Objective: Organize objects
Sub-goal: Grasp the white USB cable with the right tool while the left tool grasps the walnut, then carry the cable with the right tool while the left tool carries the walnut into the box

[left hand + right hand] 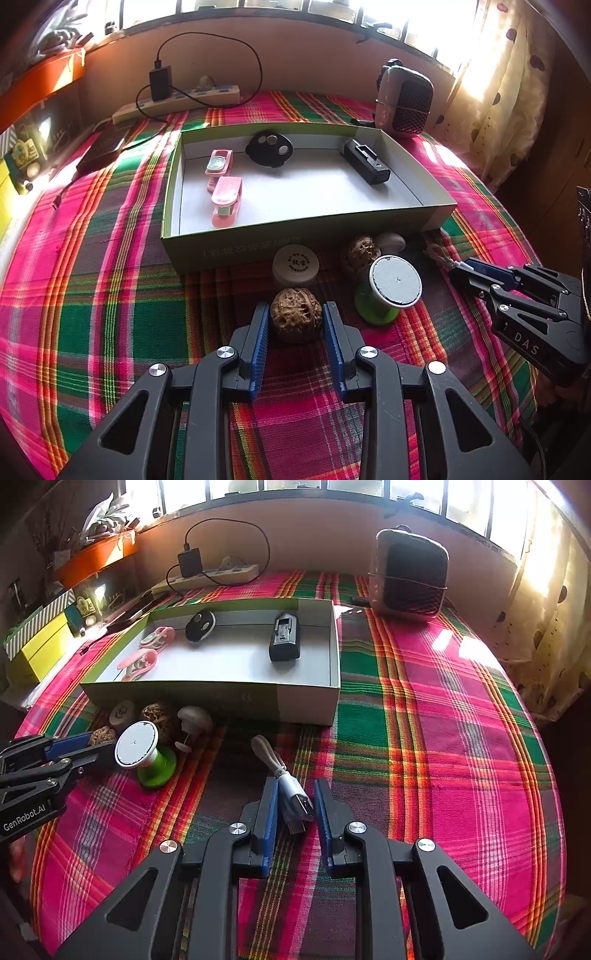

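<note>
two walnuts (pixel 295 314), seemingly two pink clips (pixel 226 201) in one box (pixel 236 251).

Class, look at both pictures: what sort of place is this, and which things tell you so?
Probably a room in a home, not a lab: a table under a plaid cloth by a curtained window, a power strip along the wall and a small heater.

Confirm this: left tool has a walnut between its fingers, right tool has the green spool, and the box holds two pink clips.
One error. In the right wrist view, the right tool has the white USB cable between its fingers; the green spool stands apart. The walnut, box and pink clips are right.
</note>
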Motion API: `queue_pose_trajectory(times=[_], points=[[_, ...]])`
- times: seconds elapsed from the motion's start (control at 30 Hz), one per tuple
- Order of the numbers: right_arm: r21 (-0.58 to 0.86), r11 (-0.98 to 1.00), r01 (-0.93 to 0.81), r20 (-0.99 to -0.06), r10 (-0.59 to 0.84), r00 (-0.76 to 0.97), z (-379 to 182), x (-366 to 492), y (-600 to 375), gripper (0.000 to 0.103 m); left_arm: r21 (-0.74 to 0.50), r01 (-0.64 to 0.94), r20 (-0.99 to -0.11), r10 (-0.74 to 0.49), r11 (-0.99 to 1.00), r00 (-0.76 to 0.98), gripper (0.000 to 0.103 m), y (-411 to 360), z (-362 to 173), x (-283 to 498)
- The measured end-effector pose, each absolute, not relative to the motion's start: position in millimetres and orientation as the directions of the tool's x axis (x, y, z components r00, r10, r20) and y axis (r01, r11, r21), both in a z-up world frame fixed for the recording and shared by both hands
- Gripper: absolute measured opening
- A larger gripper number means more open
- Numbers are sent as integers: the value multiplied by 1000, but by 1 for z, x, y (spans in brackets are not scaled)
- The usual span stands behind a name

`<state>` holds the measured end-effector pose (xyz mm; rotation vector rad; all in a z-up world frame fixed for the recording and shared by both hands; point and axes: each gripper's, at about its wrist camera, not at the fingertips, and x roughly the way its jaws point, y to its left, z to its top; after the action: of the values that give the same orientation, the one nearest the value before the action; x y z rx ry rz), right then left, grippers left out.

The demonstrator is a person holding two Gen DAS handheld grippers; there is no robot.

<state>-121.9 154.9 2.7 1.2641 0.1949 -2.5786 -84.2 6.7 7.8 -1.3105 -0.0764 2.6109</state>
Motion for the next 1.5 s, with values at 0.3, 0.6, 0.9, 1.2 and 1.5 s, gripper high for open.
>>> queue_pose_trajectory(times=[0.3, 0.6, 0.9, 1.2, 1.5], points=[[5, -956, 293, -785, -185, -591, 4, -121, 156, 20, -117, -172, -786, 197, -978, -585, 27, 7, 9, -81], [20, -952, 305, -771, -209, -602, 12, -115, 154, 12, -115, -174, -766, 198, -978, -612, 27, 6, 19, -73], [27, -951, 309, -765, -218, -606, 17, -111, 152, 12, -118, -180, -748, 206, -977, -631, 27, 4, 30, -68], [55, -949, 311, -740, -248, -625, 29, -107, 154, 12, -123, -184, -734, 214, -975, -645, 27, 5, 39, -70], [74, -943, 324, -709, -278, -648, 49, -113, 151, 12, -128, -189, -716, 223, -974, -662, 27, 6, 50, -81]])
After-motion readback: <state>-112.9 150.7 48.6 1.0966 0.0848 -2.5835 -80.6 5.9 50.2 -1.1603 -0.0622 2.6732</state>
